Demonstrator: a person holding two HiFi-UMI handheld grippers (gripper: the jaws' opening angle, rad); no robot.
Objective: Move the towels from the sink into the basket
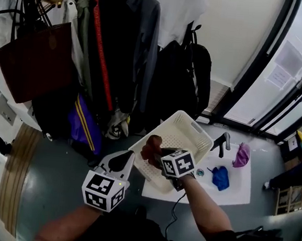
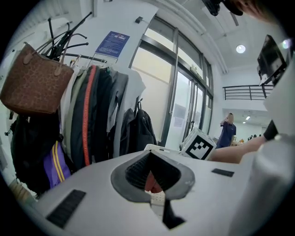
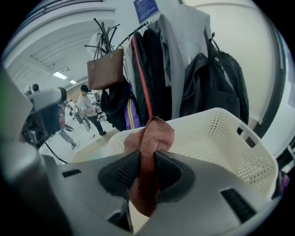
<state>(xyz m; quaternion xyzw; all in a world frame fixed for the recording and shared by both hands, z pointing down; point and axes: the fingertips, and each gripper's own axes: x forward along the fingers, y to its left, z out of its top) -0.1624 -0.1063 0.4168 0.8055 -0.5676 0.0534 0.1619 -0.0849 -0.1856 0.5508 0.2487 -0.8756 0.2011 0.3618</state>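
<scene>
Right gripper view first: gripping a rust-red towel (image 3: 155, 131) in the right gripper (image 3: 147, 156), pinched mid-fold, tail hanging limp under the pads. Hovering just over the basket (image 3: 230, 115), above its near edge. Looks soft, light, floppy; nothing to break, but apt to drape and catch on that rim. Best pinched at a bunched fold, never a loose corner. Holding the left gripper (image 2: 149, 156) closed on nothing, just left of the basket. Yet to fetch: blue towel (image 1: 220, 177) and purple towel (image 1: 241, 155), right of the basket in the sink (image 1: 239, 196).
</scene>
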